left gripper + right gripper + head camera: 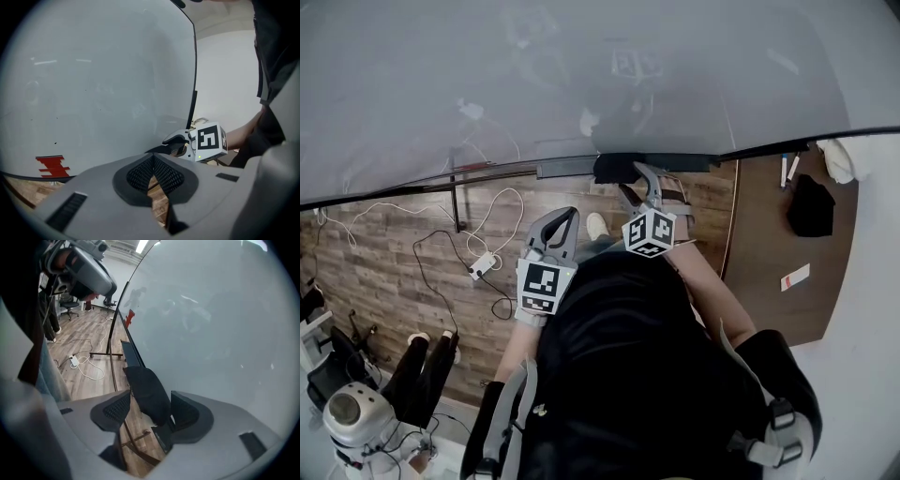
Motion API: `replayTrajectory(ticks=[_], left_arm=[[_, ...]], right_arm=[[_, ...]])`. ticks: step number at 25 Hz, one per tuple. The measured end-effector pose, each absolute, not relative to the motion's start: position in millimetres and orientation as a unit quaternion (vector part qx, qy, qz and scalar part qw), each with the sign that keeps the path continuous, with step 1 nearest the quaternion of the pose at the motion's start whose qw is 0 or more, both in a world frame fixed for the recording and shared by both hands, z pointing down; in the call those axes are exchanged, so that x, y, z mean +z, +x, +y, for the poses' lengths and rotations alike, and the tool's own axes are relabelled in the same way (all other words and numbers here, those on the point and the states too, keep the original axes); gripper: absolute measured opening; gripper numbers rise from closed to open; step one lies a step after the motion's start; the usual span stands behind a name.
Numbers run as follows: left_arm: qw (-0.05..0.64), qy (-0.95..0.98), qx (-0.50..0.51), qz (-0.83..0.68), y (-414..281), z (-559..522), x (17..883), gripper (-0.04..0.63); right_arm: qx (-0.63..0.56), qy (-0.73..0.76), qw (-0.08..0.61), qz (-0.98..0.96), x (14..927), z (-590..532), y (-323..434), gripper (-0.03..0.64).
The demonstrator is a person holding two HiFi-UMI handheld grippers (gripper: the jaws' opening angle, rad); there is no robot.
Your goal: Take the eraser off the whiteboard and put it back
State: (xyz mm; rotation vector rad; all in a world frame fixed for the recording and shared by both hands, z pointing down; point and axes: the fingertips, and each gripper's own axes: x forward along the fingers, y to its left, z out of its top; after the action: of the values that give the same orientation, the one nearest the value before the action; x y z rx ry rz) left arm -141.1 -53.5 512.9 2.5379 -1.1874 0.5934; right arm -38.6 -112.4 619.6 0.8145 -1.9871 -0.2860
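Observation:
The whiteboard (581, 75) fills the top of the head view, with a dark tray (567, 170) along its lower edge. The black eraser (614, 168) sits at that tray. My right gripper (644, 178) is right at it. In the right gripper view the eraser (149, 391) stands between the spread jaws of this gripper (151, 412), close to the right pad (187, 412), with a clear gap to the left pad. My left gripper (564, 219) hangs lower and to the left, away from the board; its jaws (152, 176) are shut with nothing in them.
Wooden floor lies below, with cables and a white power strip (481, 265). A brown table (769, 272) at the right carries markers and a black object (811, 206). Red marks (52, 166) are on the board's lower left. A chair (342, 412) stands at the lower left.

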Motion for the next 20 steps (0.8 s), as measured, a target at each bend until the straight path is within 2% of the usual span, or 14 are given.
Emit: replayTrajectory(ticks=[8,20], left_arm=[[0.143,0.868,0.208,-0.428,-157,-49,514,0.008],[0.147,0.857,0.209,-0.448,-167,-42,516,0.008]], right_arm=[[-0.195,0.304,0.519,-0.775,636,-125,-49,0.262],[-0.215,0.300,0.543,-0.754,654,-131,-54,0.258]])
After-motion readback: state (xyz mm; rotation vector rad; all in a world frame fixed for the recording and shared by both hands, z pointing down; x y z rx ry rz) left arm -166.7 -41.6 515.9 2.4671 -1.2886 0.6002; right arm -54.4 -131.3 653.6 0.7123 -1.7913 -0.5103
